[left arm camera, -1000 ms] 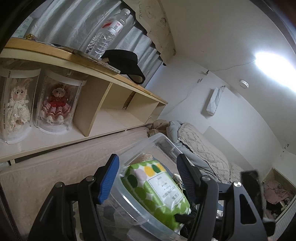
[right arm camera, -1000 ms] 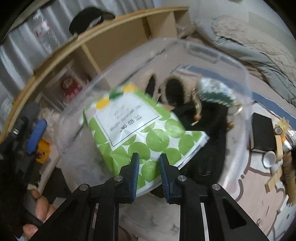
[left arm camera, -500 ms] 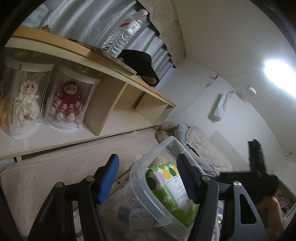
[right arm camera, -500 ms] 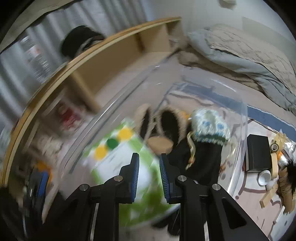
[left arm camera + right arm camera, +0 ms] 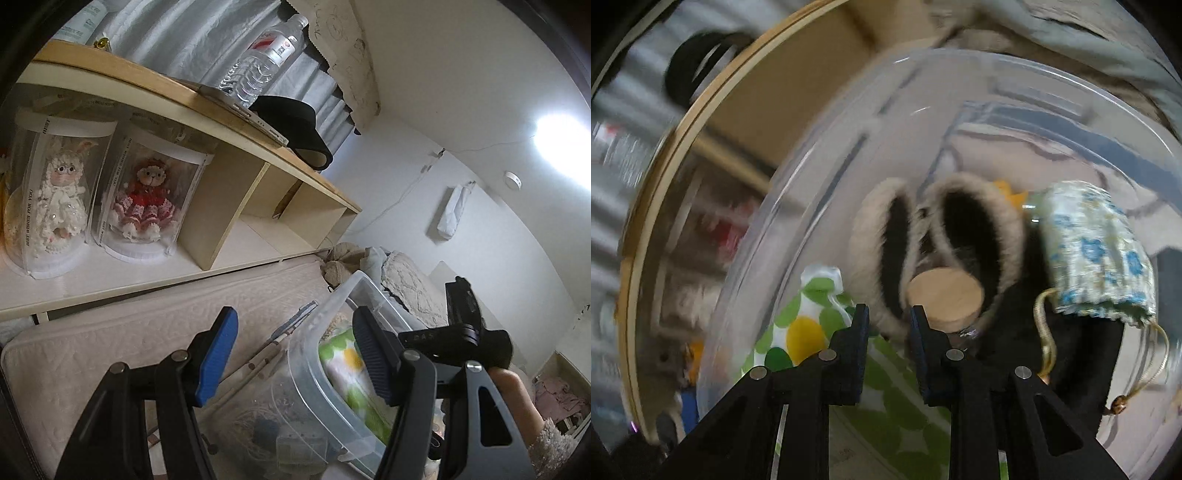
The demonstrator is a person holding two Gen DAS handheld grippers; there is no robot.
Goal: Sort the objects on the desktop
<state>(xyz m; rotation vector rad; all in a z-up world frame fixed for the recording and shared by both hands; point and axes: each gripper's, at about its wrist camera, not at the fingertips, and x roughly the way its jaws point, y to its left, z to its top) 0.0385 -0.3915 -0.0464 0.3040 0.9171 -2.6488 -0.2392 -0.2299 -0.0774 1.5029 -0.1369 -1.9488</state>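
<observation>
A clear plastic bin (image 5: pixel 314 373) sits on the pale mat; its rim also shows in the right wrist view (image 5: pixel 1052 77). Inside lie a green-dotted wipes pack (image 5: pixel 809 332) (image 5: pixel 351 373), furry earmuffs (image 5: pixel 945 236), a round wooden lid (image 5: pixel 943 299) and a blue-flowered drawstring pouch (image 5: pixel 1097 258). My right gripper (image 5: pixel 888 325) hangs over the bin above the wipes pack, jaws a narrow gap apart and empty. My left gripper (image 5: pixel 295 354) is open, empty, beside the bin's near wall. Pens (image 5: pixel 280 339) lie on the mat left of the bin.
A wooden shelf (image 5: pixel 207 110) runs along the back, holding two boxed dolls (image 5: pixel 144 199), a water bottle (image 5: pixel 262 62) and a black cap (image 5: pixel 291 125). Bedding (image 5: pixel 402 280) lies beyond the bin. The right hand and its gripper (image 5: pixel 465 332) show at right.
The right gripper let go of the wipes pack, which now rests in the bin, and has tilted toward the earmuffs. The left gripper drew back, leftward from the bin.
</observation>
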